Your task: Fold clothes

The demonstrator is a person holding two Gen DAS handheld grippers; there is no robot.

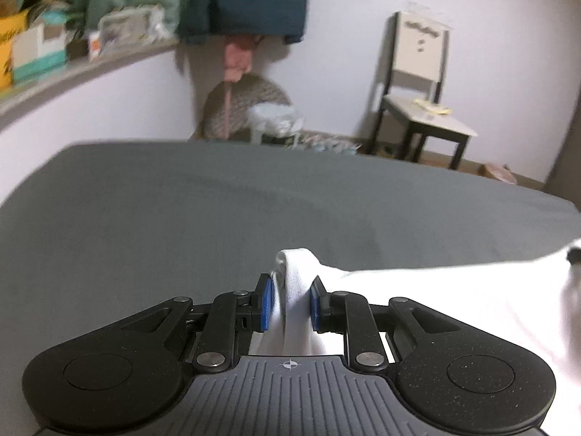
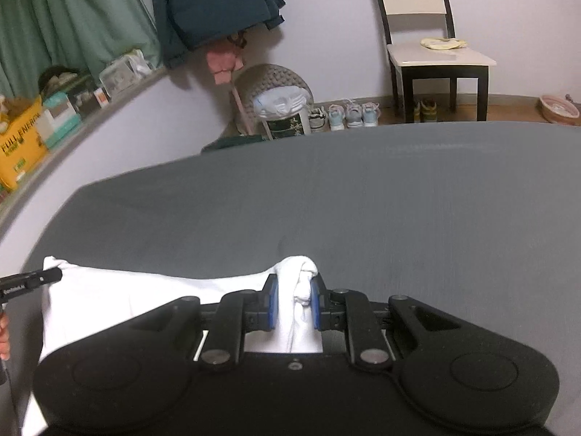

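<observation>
While both claws pinch it, white garment [image 2: 152, 294] stretches sideways — taut.

Garment [image 2: 120, 298] on bed [image 2: 363, 200], stretched between left gripper [image 1: 290, 299] and right gripper [image 2: 295, 299], chair [image 2: 432, 36] behind bed

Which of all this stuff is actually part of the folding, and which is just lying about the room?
Part of the job:
white garment
left gripper, shut on it
right gripper, shut on it
grey bed

Just lying about:
chair
shoes
hanging jacket
boxes on the ledge
</observation>
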